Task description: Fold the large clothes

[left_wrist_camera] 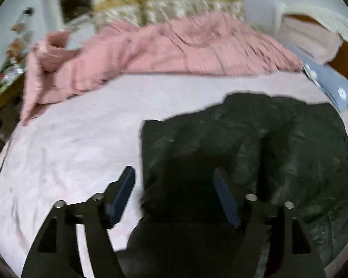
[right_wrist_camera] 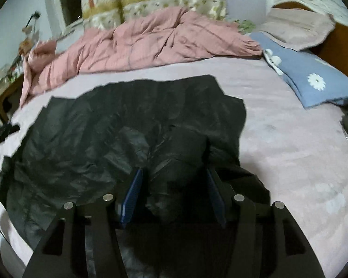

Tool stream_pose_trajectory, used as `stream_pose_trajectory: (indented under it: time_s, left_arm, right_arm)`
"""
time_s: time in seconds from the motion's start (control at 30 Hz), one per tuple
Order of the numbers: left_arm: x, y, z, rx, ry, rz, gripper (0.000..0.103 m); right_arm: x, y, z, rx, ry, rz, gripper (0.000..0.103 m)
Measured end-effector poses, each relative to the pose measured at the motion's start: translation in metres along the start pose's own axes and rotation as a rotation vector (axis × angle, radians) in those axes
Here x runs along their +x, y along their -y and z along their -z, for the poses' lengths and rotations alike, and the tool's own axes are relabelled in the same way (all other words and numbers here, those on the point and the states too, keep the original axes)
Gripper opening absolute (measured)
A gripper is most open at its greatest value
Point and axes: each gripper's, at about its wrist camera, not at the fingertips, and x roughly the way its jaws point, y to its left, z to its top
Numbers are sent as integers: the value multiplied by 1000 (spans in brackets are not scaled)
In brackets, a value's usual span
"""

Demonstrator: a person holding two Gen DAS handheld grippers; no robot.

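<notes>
A large black garment (right_wrist_camera: 118, 134) lies crumpled on the pale pink bed sheet (right_wrist_camera: 290, 143). In the left wrist view it (left_wrist_camera: 255, 143) fills the right half of the bed. My left gripper (left_wrist_camera: 174, 192) is open, with its blue pads (left_wrist_camera: 121, 194) spread over the garment's left edge, one pad over the sheet (left_wrist_camera: 69, 139). My right gripper (right_wrist_camera: 174, 192) is open just above the garment's near right part, with a bulge of black fabric between the pads (right_wrist_camera: 133, 197). Whether the pads touch the fabric I cannot tell.
A rumpled pink quilt (right_wrist_camera: 139, 44) lies across the far side of the bed. A blue daisy-print pillow (right_wrist_camera: 313, 81) and a pinkish pillow (right_wrist_camera: 297, 25) lie at the far right by a wooden headboard (right_wrist_camera: 341, 44). A cluttered side table (left_wrist_camera: 4, 76) stands at the left.
</notes>
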Motion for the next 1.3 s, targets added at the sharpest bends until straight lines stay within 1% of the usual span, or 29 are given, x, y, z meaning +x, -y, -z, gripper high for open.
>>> stream_pose_trajectory:
  time_s: [0.03,0.07,0.1,0.13,0.17,0.23,0.27,0.3,0.33,0.37,0.4,0.43,0.5,0.6,0.67,0.73,0.8,0.83,0.87,0.9,0.93,0.97,1.0,1.03,1.07,1.13,1.2,1.27,1.3]
  left_arm:
    - [6,6,-1,18,-19,17,76]
    - [14,9,-5,41,-29,19,76]
    - [21,12,-7,60,-43,1,80]
    - [28,18,-8,81,-72,-20,81]
    - [41,20,-10,102,-117,-25,81]
    - [62,22,-11,122,-186,-3,81]
    - [72,23,-11,135,-208,6,81]
    - [76,24,-12,146,-206,9,72]
    - [78,28,-12,155,-201,11,52]
    - [78,27,-13,164,-192,-1,40]
    - [76,25,-15,164,-173,-28,19]
    - [72,25,-16,156,-149,-42,10]
    - [56,17,-19,109,-68,-17,7]
    - [40,-1,-26,20,25,-20,7]
    - [39,-9,-32,-26,62,-10,7]
    - [40,-15,-37,-61,81,-9,7]
    - [44,-21,-39,-103,79,-13,9]
    - [50,-25,-41,-124,67,-19,17]
    - [55,-27,-41,-146,56,-22,21]
    - [57,-31,-41,-167,54,-32,31]
    - [56,-33,-40,-178,65,-40,39]
    - [53,-35,-37,-178,84,-41,42]
    - [50,-36,-35,-170,103,-44,48]
    - [46,-37,-33,-157,119,-51,52]
    - [42,-37,-32,-144,134,-59,53]
    - [36,-38,-29,-124,146,-72,63]
    - [36,-42,-28,-120,133,-83,68]
    - [40,-44,-26,-117,110,-82,68]
    - [45,-45,-25,-114,88,-95,68]
  right_arm:
    - [-1,-2,0,-17,13,8,54]
    - [-2,-6,-1,-52,39,25,41]
    - [-3,-8,-2,-70,49,36,34]
    - [-4,-10,-3,-91,55,50,21]
    - [-4,-12,-4,-109,60,60,10]
    - [-7,-13,-5,-120,68,65,7]
    - [-8,-14,-6,-127,78,74,5]
    - [-10,-13,-7,-131,84,78,5]
    - [-11,-14,-7,-137,91,83,5]
    - [-13,-14,-7,-140,96,84,4]
    - [-15,-15,-8,-138,105,88,4]
    - [-16,-15,-9,-135,114,91,4]
    - [-22,-16,-15,-137,156,115,4]
    - [-26,-20,-31,-153,203,139,4]
    - [-26,-24,-45,-167,240,164,4]
    - [-27,-28,-58,-182,267,179,3]
    - [-20,-33,-75,-212,267,198,4]
    - [-14,-34,-82,-220,261,214,3]
    - [-9,-35,-88,-223,254,231,4]
    - [-1,-34,-94,-225,236,245,4]
    - [9,-32,-101,-221,211,262,3]
    - [16,-29,-104,-213,200,276,4]
    - [24,-24,-107,-202,185,291,4]
    - [29,-21,-108,-195,170,299,3]
    - [37,-15,-108,-181,141,311,3]
    - [43,-6,-104,-152,105,307,4]
    - [49,3,-97,-130,72,306,4]
    - [52,10,-90,-114,48,303,5]
    - [52,13,-87,-104,41,305,7]
